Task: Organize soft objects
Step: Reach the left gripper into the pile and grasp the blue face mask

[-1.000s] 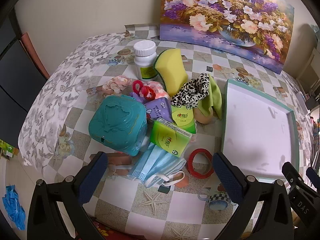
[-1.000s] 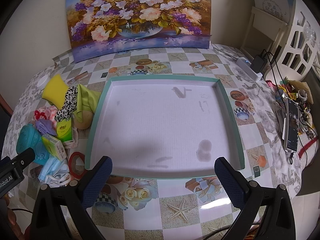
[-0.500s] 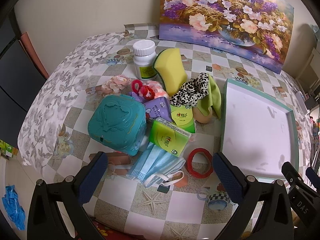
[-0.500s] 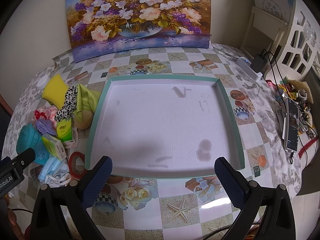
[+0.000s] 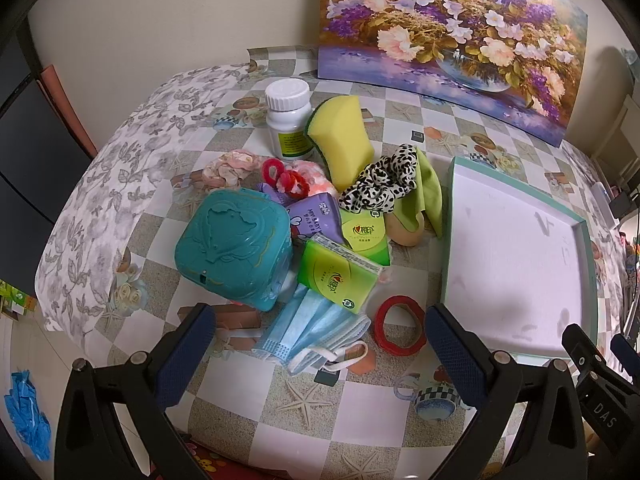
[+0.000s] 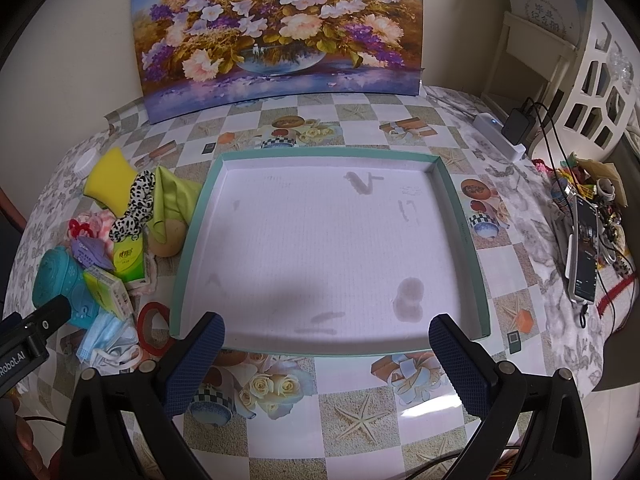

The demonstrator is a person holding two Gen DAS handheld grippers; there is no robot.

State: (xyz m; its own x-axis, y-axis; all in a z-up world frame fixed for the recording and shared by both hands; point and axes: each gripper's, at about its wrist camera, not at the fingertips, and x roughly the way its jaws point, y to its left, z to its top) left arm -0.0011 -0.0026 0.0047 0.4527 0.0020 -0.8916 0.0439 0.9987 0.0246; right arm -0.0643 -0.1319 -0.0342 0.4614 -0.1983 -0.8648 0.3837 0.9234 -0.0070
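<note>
Clutter sits on bench (image 5: 352, 396), glossy checkered oilcloth w/ starfish print. Soft items, left wrist view: yellow sponge (image 5: 342, 140), rounded foam block, 12 o'clock of pile; leopard scrunchie (image 5: 382, 184), ruffled fabric, lying on green cloth (image 5: 430, 192); blue face masks (image 5: 316, 328), pleated, w/ white loops, at 6 o'clock, nearest the fingers; green tissue packs (image 5: 340, 276), glossy plastic wrap, pile centre. Hard items: teal case (image 5: 234, 246), embossed rounded-square plastic, 9 o'clock; white pill bottle (image 5: 289, 120), ribbed cap; red tape ring (image 5: 400, 324), flat on bench.

Tray (image 6: 460, 232): shallow, square, teal rim, white stained floor, at 3 o'clock of pile; nothing lies in it.

Left gripper (image 5: 318, 344): fingers spread wide, textured navy pads, holding nothing, above masks. Right gripper (image 6: 326, 346): fingers spread wide, holding nothing, at tray's near rim.

Vs. 1.0 s ago: no visible change; grippers and items in same positions.
</note>
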